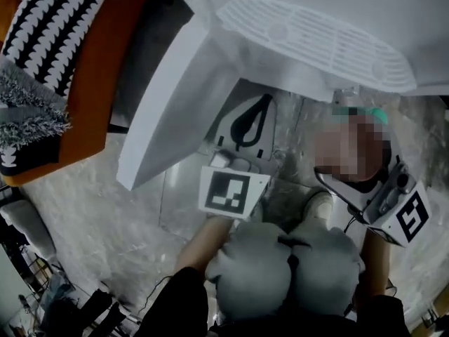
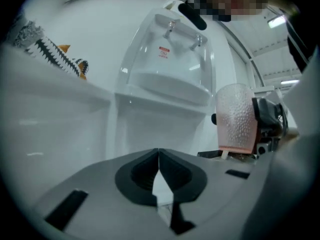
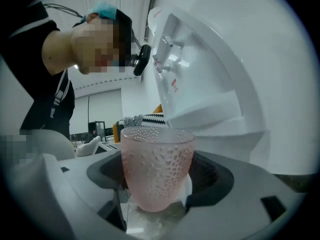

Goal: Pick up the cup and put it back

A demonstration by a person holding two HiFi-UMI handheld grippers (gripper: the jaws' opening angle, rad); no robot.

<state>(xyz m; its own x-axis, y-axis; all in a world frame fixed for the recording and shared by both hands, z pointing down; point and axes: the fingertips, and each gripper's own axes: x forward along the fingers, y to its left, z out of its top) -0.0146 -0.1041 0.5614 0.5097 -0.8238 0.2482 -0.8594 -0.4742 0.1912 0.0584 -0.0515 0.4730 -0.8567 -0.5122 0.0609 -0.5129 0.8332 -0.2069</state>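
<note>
A pink dimpled glass cup (image 3: 157,166) stands upright between the jaws of my right gripper (image 3: 159,184), which is shut on its lower half. From the left gripper view the same cup (image 2: 236,120) shows at the right, with the right gripper (image 2: 267,124) beside it. My left gripper (image 2: 159,156) is shut on nothing and points at a white water dispenser (image 2: 167,79). In the head view the left gripper (image 1: 261,104) reaches toward the dispenser (image 1: 309,34), and the right gripper (image 1: 354,184) is at the right. The cup is not visible there.
The dispenser has two taps (image 2: 171,30) above a white drip shelf (image 2: 170,86). An orange seat with a black-and-white patterned cushion (image 1: 63,34) stands at the left. Marbled floor (image 1: 98,216) lies below. The person's grey-clad knees (image 1: 280,269) fill the bottom of the head view.
</note>
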